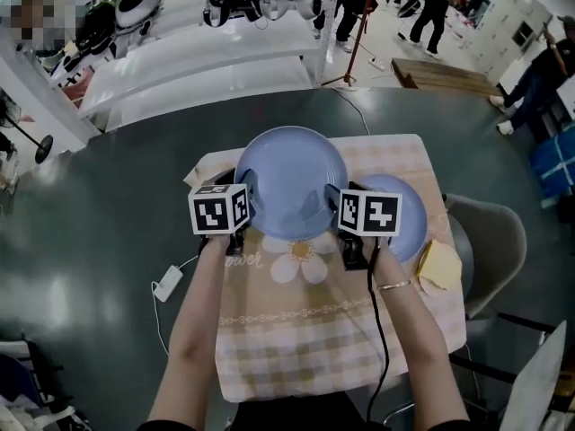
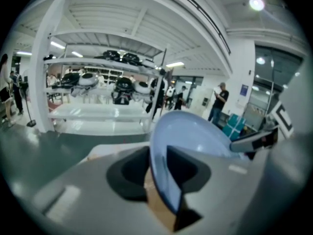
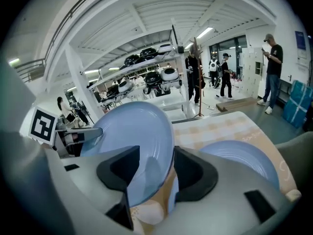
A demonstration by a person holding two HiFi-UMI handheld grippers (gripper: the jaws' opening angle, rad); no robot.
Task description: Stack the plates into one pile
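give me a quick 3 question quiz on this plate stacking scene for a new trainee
1. True or false: the left gripper and the right gripper each clamp a rim of the large blue plate.
2. Where is the small blue plate?
A. lying on the checked cloth, to the right of the large one in the head view
B. stacked on top of the large one
C. on the floor
3. Fill in: the head view shows ___ blue plates.

Key: 1 true; 2 A; 3 two
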